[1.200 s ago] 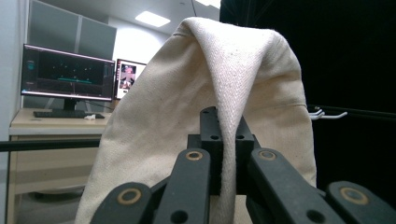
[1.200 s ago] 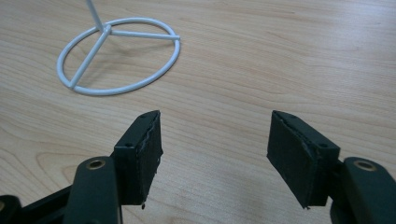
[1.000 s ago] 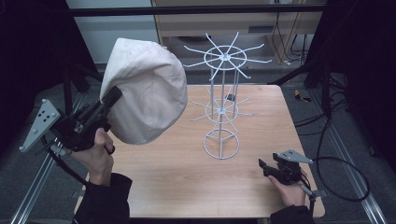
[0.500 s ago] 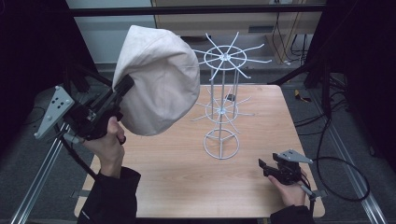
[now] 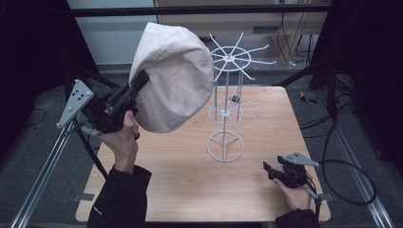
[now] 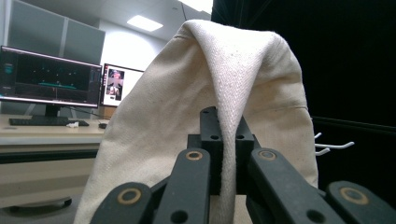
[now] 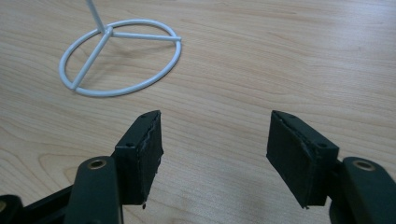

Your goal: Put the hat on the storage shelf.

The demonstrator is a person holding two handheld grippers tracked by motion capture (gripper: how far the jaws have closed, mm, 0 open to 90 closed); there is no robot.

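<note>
Over on the left, the left gripper is up in the air above the table's near-left side, jaws clamped tight on a fold of the cream cloth cap, and the cap balloons out rounded and full, tilted up toward the top ring of the white wire rack, its right edge just beside the rack's upper prongs. From the left gripper view the cap shows a coarse twill weave and a thick seamed ridge running straight down between the two black jaws, with lit monitors on a desk behind it and a couple of white prong tips peeking out at its right edge. The high view gives the rack whole instead: round base, centre pole, two tiers of spokes, standing mid-table on the wooden table. On to the right, the right gripper rests low at the near-right corner, held in a hand, and the right gripper view has its jaws wide apart with bare wood between them, the rack's base ring lying just ahead
</note>
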